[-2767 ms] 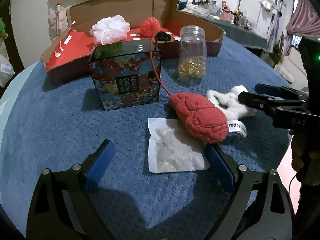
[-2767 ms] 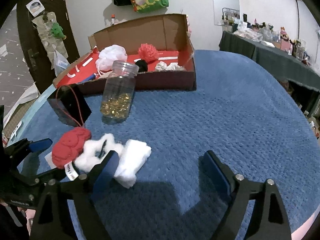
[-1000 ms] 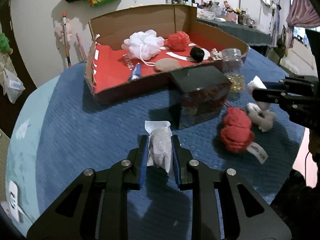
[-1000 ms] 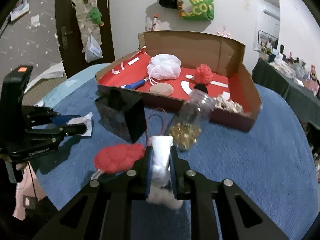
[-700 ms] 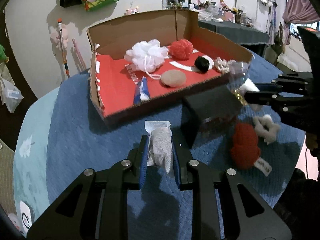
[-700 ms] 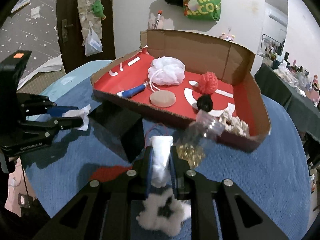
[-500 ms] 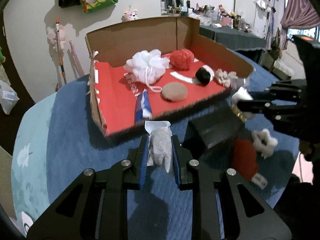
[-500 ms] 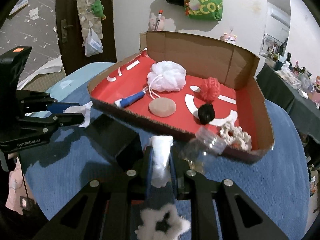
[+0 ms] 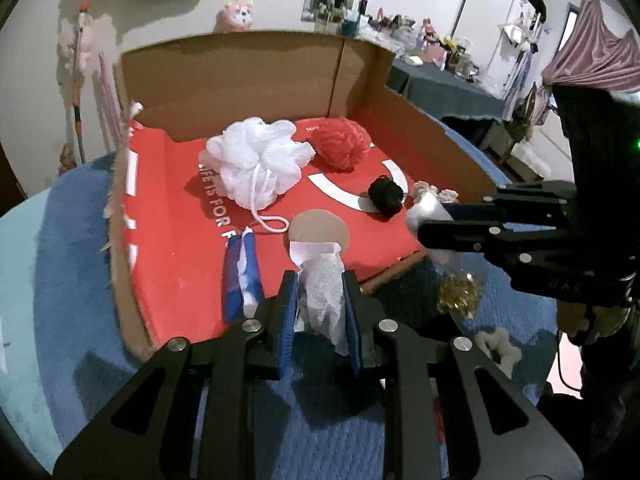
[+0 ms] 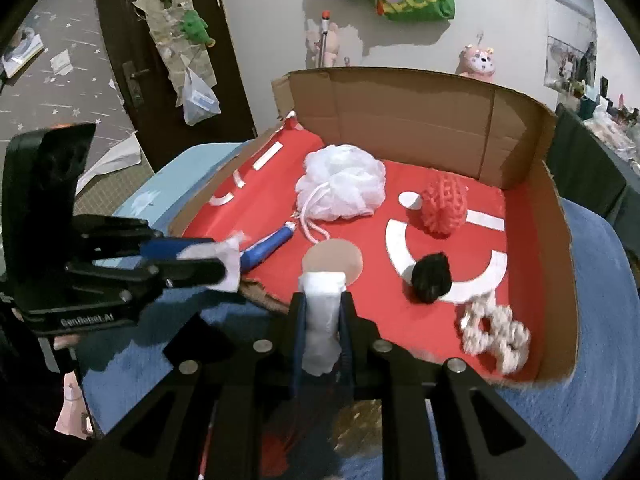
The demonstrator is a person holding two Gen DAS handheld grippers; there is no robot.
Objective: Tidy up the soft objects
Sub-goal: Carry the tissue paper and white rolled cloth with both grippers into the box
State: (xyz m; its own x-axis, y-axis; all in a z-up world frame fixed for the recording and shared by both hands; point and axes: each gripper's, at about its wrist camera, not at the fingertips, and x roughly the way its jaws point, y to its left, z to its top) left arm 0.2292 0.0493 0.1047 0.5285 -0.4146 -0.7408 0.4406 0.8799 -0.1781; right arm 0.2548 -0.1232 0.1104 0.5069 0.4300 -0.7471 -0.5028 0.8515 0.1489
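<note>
My left gripper (image 9: 320, 300) is shut on a white mesh packet (image 9: 322, 280) and holds it above the front edge of the cardboard box (image 9: 240, 68) with the red floor. My right gripper (image 10: 322, 320) is shut on a white soft roll (image 10: 322, 312), also over the box's front edge. The right gripper shows in the left wrist view (image 9: 432, 220), and the left gripper in the right wrist view (image 10: 224, 260). Inside the box lie a white bath pouf (image 9: 256, 160), a red pouf (image 9: 340, 144), a black ball (image 9: 386, 194), a tan round pad (image 9: 320, 232) and a white knotted rope (image 10: 494, 328).
A blue-and-white tube (image 9: 242, 272) lies in the box at its front left. A jar of gold beads (image 9: 460, 296) and a white fluffy ring (image 9: 498, 346) sit on the blue cloth-covered table (image 9: 60, 280) in front of the box. A dark door (image 10: 168, 52) stands behind.
Both grippers closed on their soft items, lifted them off the blue cloth and moved forward and up over the box's front edge. The black box, jar and red heart fell below view.
</note>
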